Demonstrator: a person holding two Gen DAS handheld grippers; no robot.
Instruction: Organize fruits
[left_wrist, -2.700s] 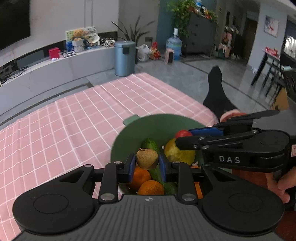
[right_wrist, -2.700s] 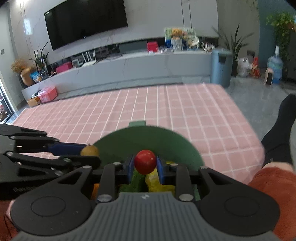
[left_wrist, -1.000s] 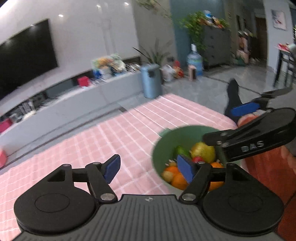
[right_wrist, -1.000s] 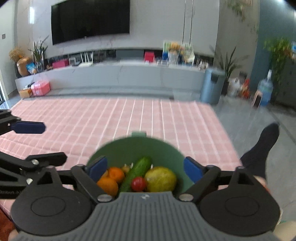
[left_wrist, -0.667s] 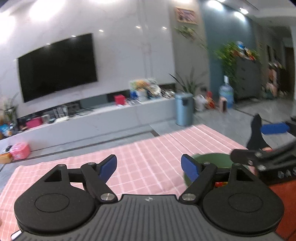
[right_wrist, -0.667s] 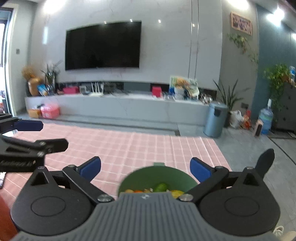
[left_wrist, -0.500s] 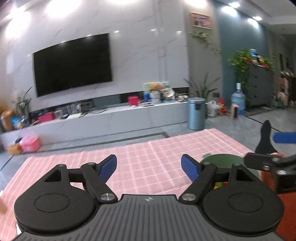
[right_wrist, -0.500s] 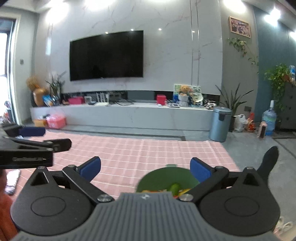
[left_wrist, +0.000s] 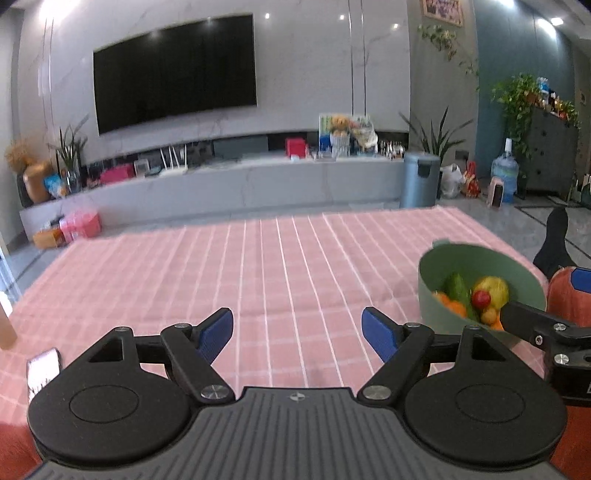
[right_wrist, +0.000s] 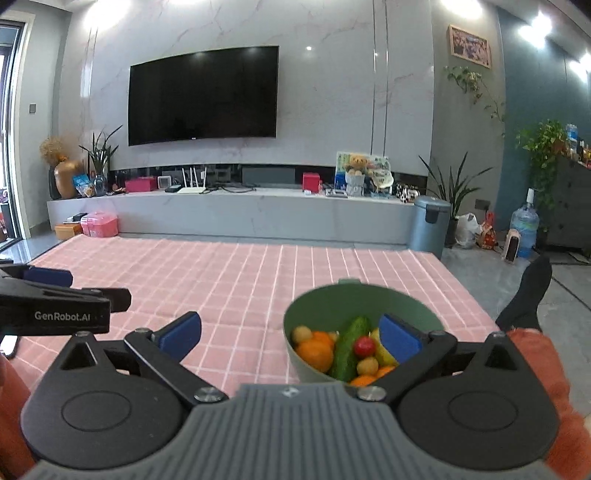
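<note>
Both grippers, left (left_wrist: 297, 334) and right (right_wrist: 290, 334), now spread empty and pulled back; their fruits lie in the bowl (right_wrist: 317, 295), lower right. Sorting looks finished.

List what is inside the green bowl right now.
The green bowl holds a cucumber, a small red fruit, oranges, a yellow fruit and small pale round fruits. Anything beneath that pile is hidden.

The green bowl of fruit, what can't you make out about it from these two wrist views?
- Green bowl, right wrist view: near rim hidden behind the right gripper.
- Yellow fruit: largely covered by the gripper's blue pad.
- Left wrist view: bowl's near right edge hidden by the right gripper's finger; lower fruit too blurred to name.
</note>
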